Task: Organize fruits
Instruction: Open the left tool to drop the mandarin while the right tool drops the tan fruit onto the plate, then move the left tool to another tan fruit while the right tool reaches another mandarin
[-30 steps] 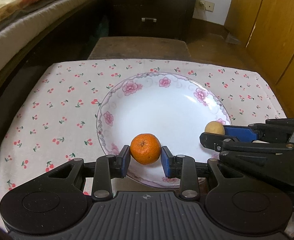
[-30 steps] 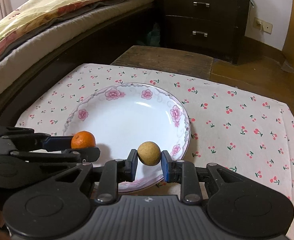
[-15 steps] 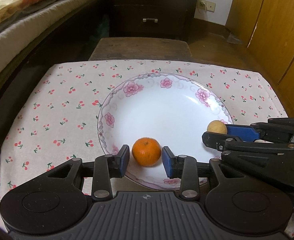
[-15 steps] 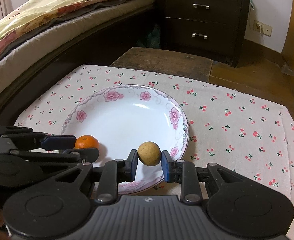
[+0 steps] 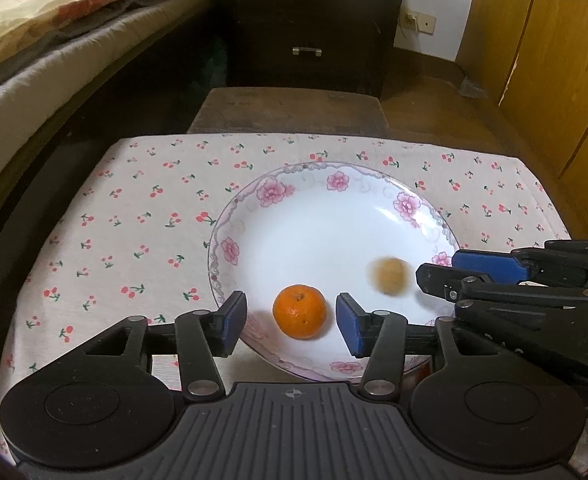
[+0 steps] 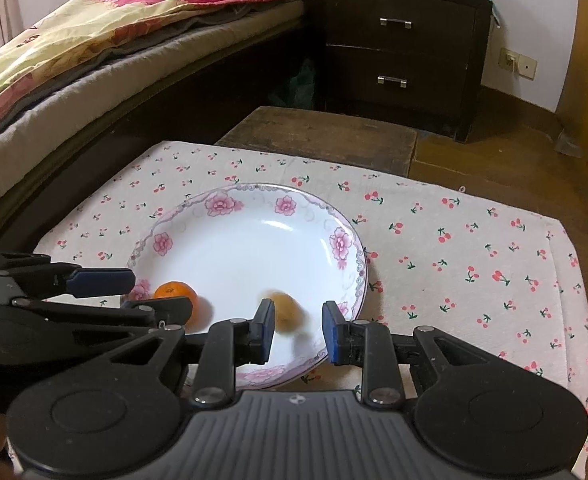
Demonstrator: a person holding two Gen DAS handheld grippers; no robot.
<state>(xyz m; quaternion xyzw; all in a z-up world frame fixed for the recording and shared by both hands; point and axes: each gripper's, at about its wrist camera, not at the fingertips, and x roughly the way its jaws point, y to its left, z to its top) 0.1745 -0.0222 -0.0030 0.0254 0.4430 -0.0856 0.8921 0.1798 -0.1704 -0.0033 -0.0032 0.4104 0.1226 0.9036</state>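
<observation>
1. The left gripper (image 5: 290,302) sits low in the left wrist view. Its jaws have just been opening and now stand moderately wide
2. The orange (image 5: 300,311) lies between those blue pads (image 5: 350,324), with a clear gap on each side. It rests on the near part of the plate (image 5: 334,168), just inside the rim
3. The right gripper (image 6: 296,310) is at the bottom centre of the right wrist view. Its jaws are set narrowly apart and grip nothing
4. The small brown fruit (image 6: 286,312) is smeared by blur. In the right wrist view it shows beyond the jaws' gap, overlapping the left pad and clear of the right one. In the left wrist view it appears over the white of the plate, right of centre, apart from the right gripper's tips at the frame's right edge
5. The plate is white with pink flowers round the rim, and stands on a cherry-print cloth (image 5: 134,220) that covers the worktop (image 5: 290,108)
6. A bed (image 6: 94,60) with a floral quilt fills the upper left of both views, and a dark drawer unit (image 6: 398,48) stands at upper centre
</observation>
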